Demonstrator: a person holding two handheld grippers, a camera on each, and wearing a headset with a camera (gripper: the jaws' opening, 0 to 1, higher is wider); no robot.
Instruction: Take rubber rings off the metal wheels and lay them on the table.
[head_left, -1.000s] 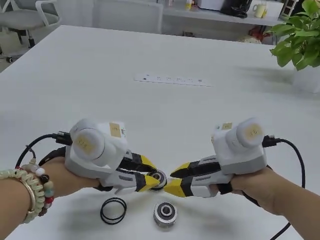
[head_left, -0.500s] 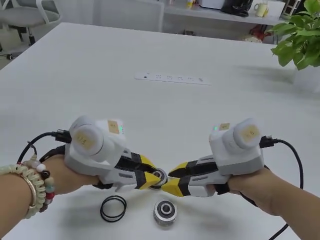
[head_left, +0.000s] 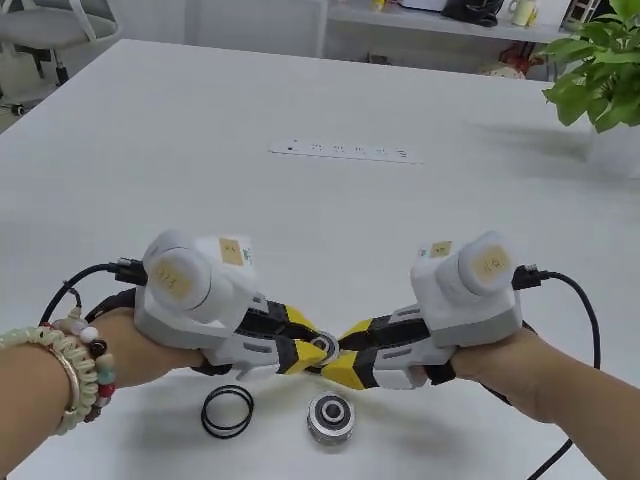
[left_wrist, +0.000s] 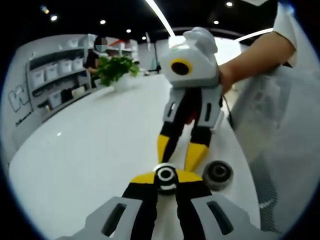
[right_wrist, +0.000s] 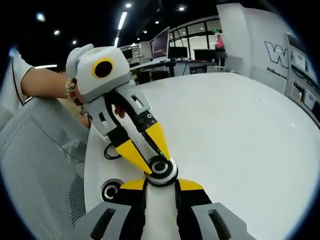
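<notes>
Lower centre: my left gripper (head_left: 303, 352) clamps the wheel (head_left: 322, 347) steady so the right gripper (head_left: 336, 361) can strip it. Whether the right has closed, I cannot tell.

Noted left gripper (left_wrist: 165, 178) at bottom, yellow tips clamped on a small metal wheel (left_wrist: 165, 176). Saw right gripper (left_wrist: 179, 152) facing it, jaws parted, tips just beyond that wheel. Logged second wheel (left_wrist: 218, 173) lying on white table (left_wrist: 100, 140) nearby. Spotted plant (left_wrist: 115, 70) far back.
</notes>
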